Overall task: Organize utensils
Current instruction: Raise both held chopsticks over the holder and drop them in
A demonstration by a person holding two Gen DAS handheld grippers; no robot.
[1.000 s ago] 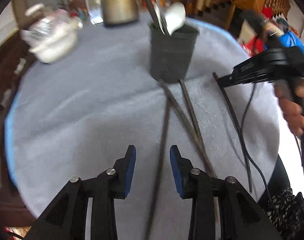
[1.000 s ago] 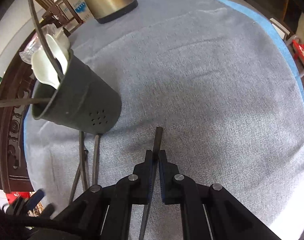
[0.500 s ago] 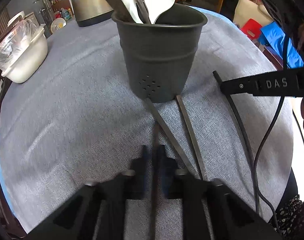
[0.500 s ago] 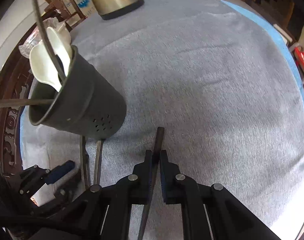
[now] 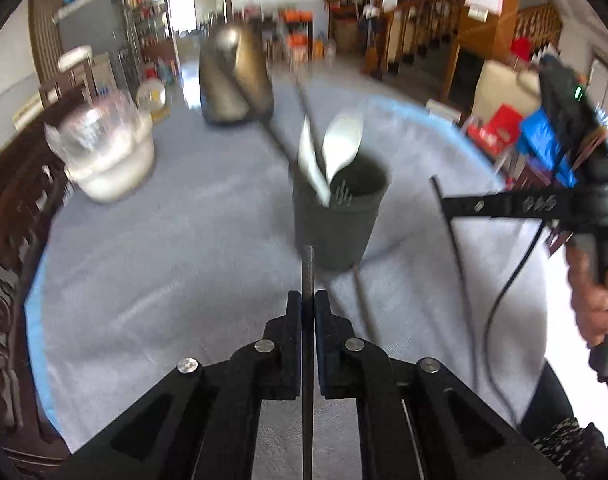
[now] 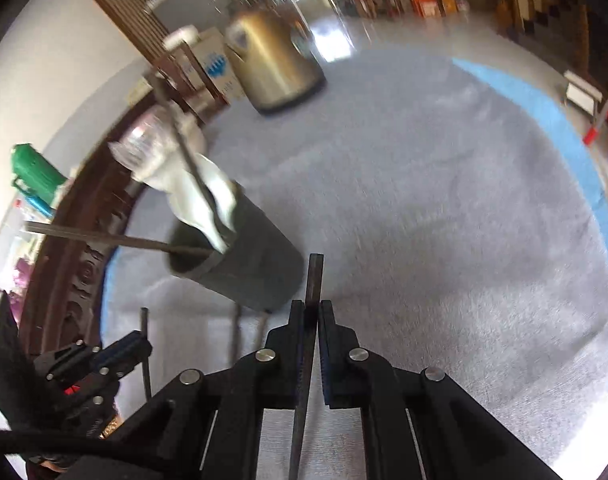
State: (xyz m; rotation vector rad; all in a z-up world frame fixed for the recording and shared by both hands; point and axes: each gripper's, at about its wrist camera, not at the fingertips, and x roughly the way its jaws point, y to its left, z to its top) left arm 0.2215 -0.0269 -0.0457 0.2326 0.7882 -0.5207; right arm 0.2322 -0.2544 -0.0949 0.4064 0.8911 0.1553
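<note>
Grey-clothed table (image 5: 152, 264) carries the dark utensil cup (image 5: 336, 220), holding white spoons (image 5: 342, 142). Left gripper (image 5: 308, 300) is clamped on one dark chopstick (image 5: 307, 272); right gripper (image 6: 312, 310) is clamped on another chopstick (image 6: 314, 276).

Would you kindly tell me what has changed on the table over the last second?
The left claw, open around a dark chopstick a second ago, has shut on that dark chopstick and lifted it off the grey tablecloth. The right claw stays shut on its own dark chopstick and has risen slightly. Unchanged: the dark cylindrical utensil holder with white spoons, the bronze kettle, and other chopsticks on the cloth.
</note>
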